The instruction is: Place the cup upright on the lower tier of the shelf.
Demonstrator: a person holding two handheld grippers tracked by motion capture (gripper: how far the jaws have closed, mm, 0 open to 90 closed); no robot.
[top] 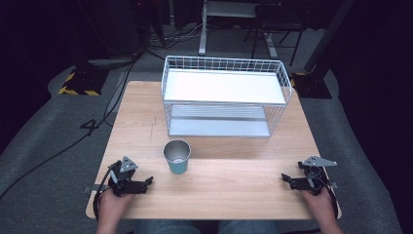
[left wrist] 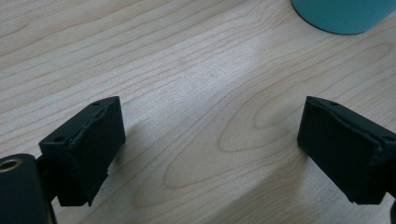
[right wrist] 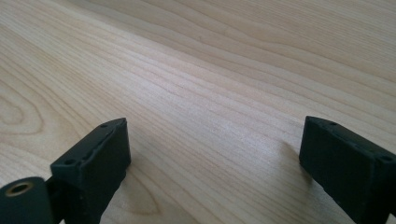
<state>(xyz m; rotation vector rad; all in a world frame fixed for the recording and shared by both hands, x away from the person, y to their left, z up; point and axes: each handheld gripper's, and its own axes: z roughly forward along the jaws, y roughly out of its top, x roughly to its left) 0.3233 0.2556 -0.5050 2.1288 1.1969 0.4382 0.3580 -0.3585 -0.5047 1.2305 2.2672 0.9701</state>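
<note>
High view: at the lower left of the frame the left gripper (top: 148, 181) rests on the table (top: 229, 187), jaws spread and empty; at the lower right the right gripper (top: 285, 178) lies likewise, spread, well apart from everything. Just above and right of the left gripper stands the cup (top: 177, 156), upright, open, near the frame's centre. In the left gripper view its teal base (left wrist: 343, 16) sits at the upper right. To take it well, I judge the left gripper should swing toward that corner, straddle the wall low and close gently. Beyond stands the wire rack (top: 224, 95).
</note>
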